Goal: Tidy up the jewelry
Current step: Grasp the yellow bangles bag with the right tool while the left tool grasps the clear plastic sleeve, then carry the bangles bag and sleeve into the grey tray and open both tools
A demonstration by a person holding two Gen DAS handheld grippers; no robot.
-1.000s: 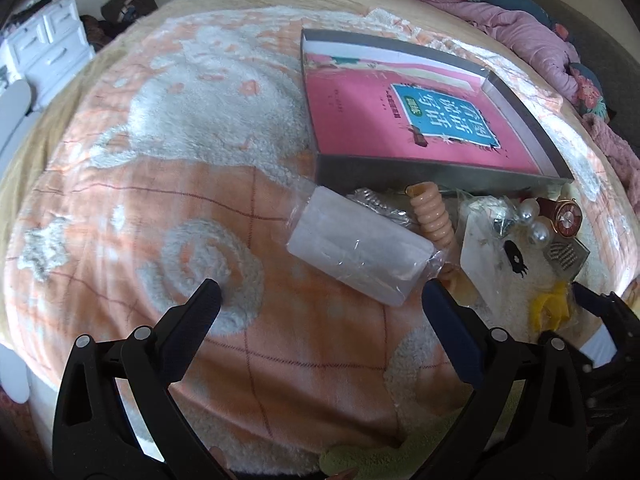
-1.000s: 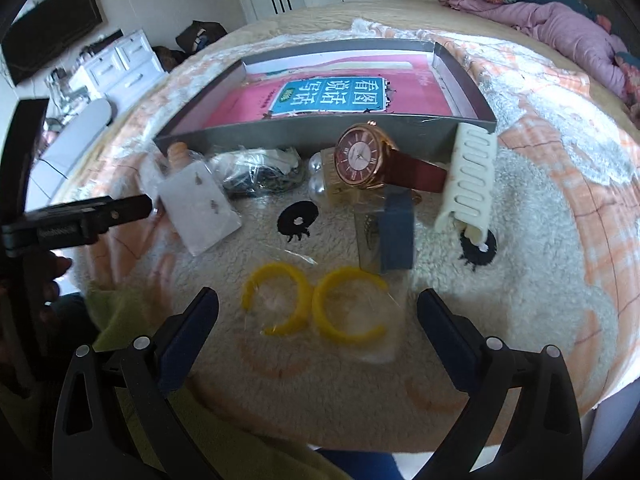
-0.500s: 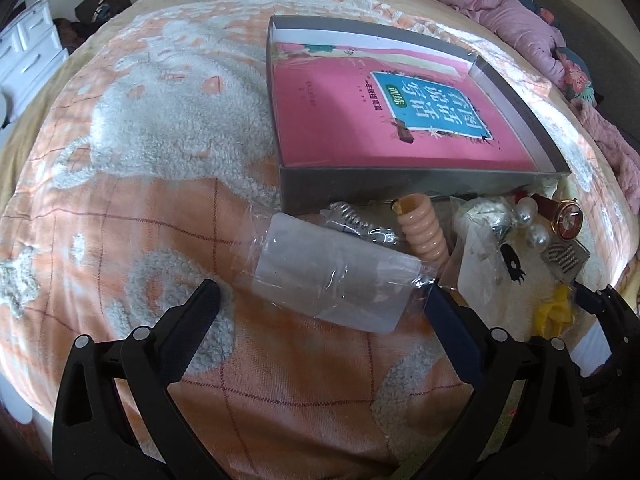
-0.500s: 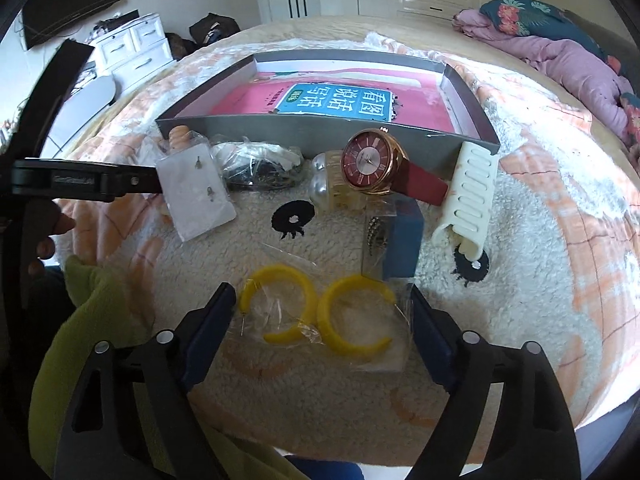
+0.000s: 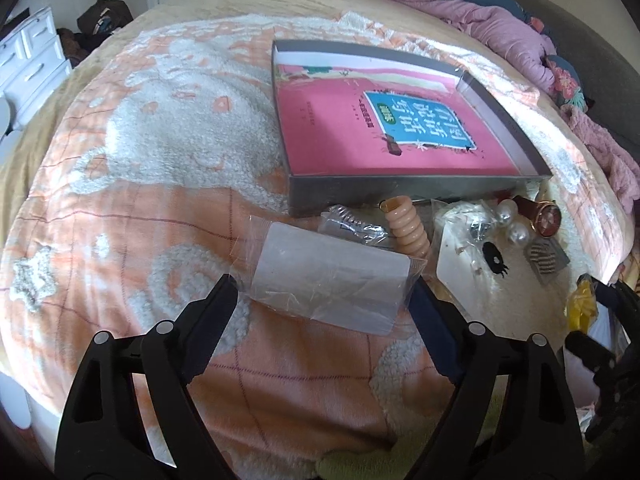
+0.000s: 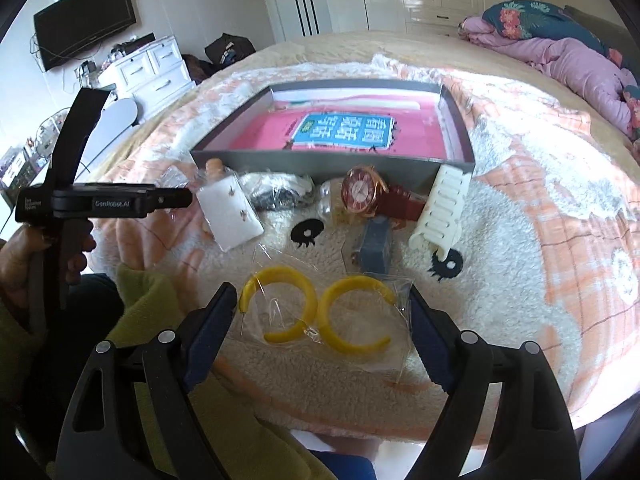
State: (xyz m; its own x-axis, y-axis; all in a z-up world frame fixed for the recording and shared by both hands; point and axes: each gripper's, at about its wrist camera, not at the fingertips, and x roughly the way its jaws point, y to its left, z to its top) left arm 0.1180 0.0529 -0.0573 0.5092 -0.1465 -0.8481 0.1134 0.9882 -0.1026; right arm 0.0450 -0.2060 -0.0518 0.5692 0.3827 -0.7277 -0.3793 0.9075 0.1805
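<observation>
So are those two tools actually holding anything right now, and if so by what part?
Nothing is held. The left tool is open around the clear packet, and the right tool is open around the bag of yellow hoop earrings; neither has closed on it.

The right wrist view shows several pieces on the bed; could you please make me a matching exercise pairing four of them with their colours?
Things:
1. hoop earrings
2. watch
3. comb
4. spiral hair tie

Colours:
A. cream white
B. peach
C. yellow
D. dark red face with a gold rim

Pairs: 1-C, 2-D, 3-A, 4-B
</observation>
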